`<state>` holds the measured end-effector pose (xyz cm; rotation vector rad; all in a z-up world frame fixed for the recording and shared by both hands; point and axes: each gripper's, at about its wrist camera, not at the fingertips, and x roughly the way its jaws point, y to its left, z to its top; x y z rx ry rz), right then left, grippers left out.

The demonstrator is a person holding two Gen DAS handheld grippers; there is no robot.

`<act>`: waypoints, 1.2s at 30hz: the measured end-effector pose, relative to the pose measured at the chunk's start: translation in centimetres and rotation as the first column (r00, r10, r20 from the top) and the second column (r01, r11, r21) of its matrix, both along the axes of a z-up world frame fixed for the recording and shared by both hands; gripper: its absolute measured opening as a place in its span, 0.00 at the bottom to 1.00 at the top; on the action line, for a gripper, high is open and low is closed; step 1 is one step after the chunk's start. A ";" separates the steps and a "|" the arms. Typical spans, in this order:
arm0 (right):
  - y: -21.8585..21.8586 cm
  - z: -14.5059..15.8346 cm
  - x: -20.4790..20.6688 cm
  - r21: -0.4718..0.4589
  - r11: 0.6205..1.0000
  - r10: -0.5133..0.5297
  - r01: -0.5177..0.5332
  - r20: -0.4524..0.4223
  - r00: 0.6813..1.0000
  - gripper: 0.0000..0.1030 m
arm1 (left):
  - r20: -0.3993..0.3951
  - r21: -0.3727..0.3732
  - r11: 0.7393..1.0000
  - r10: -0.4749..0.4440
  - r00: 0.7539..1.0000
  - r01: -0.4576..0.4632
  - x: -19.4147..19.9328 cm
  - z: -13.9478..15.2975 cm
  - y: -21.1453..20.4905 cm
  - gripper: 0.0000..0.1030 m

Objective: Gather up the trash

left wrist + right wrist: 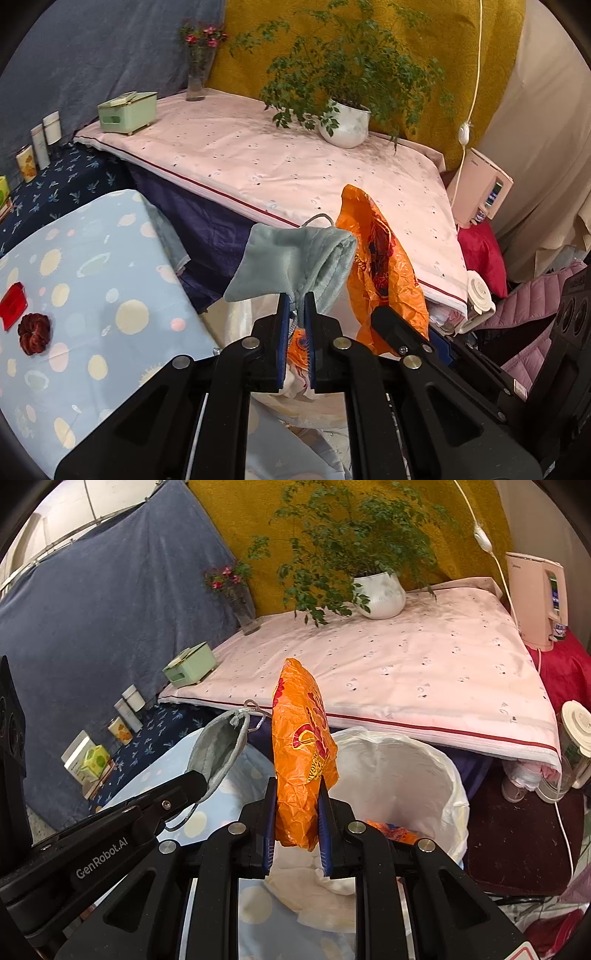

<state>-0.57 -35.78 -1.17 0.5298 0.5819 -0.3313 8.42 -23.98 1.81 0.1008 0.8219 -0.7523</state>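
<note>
My left gripper (297, 301) is shut on a grey-green fleece face mask (295, 264), which sticks up from its pads with an ear loop at the top. In the right wrist view the same mask (218, 746) hangs at the tip of the left gripper's fingers (192, 779). My right gripper (297, 790) is shut on a crumpled orange plastic wrapper (301, 749), held upright; the wrapper (384, 266) shows just right of the mask in the left wrist view. A bin lined with a white bag (443, 775) stands open just beyond and right of the right gripper, with orange trash (395, 832) inside.
A low table with a light-blue spotted cloth (92, 295) carries a red card (13, 304) and a dark red scrunchie (35, 332). Behind is a pink-covered surface (295, 158) with a potted plant (345, 123), a green box (127, 110) and a flower vase (195, 79). Jars (40, 144) stand left.
</note>
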 end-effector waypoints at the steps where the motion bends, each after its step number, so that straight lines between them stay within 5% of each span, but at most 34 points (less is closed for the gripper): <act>1: -0.3 -0.1 -0.1 0.001 1.000 -0.005 0.005 -0.001 1.000 0.18 | 0.000 0.001 1.000 -0.004 1.000 0.004 0.0 0.0 -0.2 0.08; 5: -0.8 -0.4 -0.4 0.008 1.000 -0.018 0.018 -0.007 1.000 0.18 | -0.018 -0.007 1.000 -0.022 1.000 0.022 0.1 -0.2 -0.7 0.11; 9: -0.9 -0.5 -0.5 -0.004 0.999 -0.038 0.038 -0.014 0.999 0.26 | -0.009 -0.005 1.000 0.023 1.000 -0.023 0.3 -0.3 -0.6 0.45; 12: -0.8 -0.4 -0.7 -0.015 0.999 -0.048 0.048 -0.010 0.999 0.32 | -0.004 -0.001 0.999 0.034 0.999 -0.034 0.5 -0.4 -0.3 0.47; 36: 3.1 0.4 1.5 -0.054 0.998 0.029 -0.031 -0.027 0.999 0.34 | -0.025 -0.031 0.984 0.175 0.984 -0.176 3.1 -0.7 6.7 0.48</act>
